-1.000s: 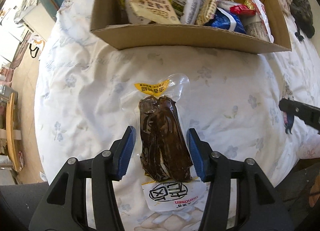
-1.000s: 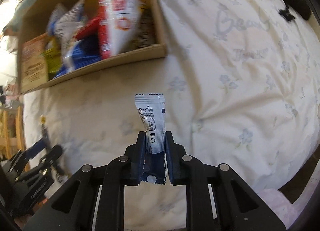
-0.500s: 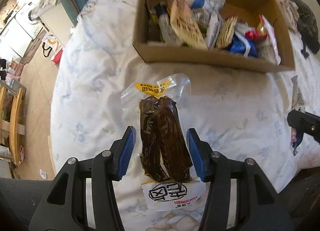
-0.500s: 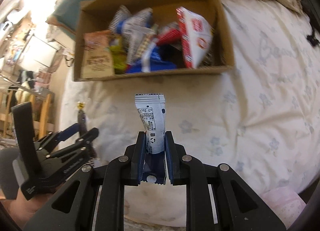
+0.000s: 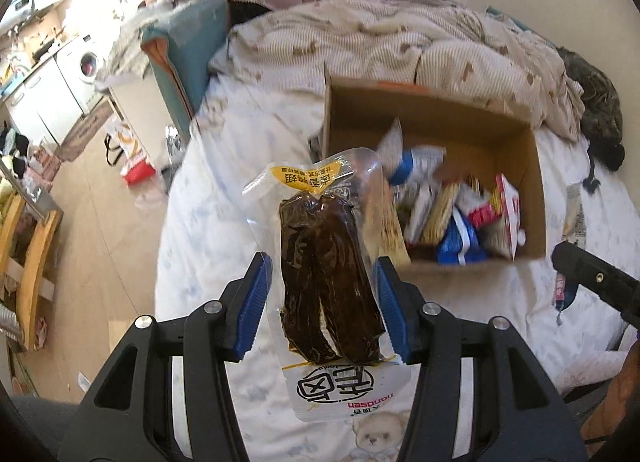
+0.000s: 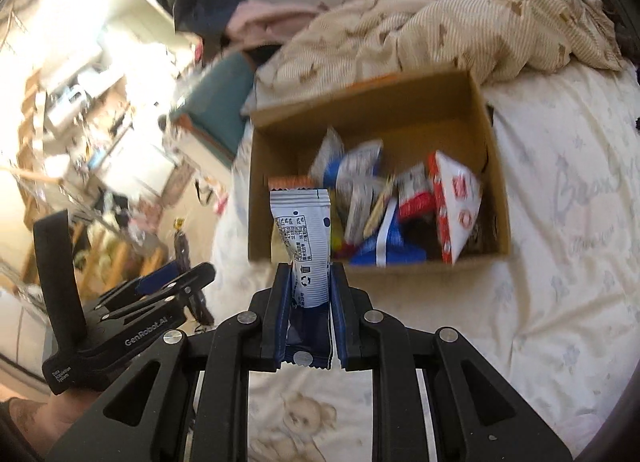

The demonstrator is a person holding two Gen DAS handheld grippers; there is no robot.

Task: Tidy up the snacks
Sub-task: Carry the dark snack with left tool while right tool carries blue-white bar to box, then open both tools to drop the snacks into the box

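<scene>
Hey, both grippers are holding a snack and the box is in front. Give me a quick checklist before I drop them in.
1. right gripper clamped on the white wrapper snack: ok.
2. left gripper holding the vacuum-packed brown snack: ok, though its blue pads sit at the clear edges of the pack.
3. cardboard box open on top: ok.
4. Free room in the box: ok, its far half shows bare cardboard.
5. Snacks over the box opening: not ok, both grippers are short of its near wall.
6. Box firmly seated on the soft bed cover: cannot tell.
</scene>
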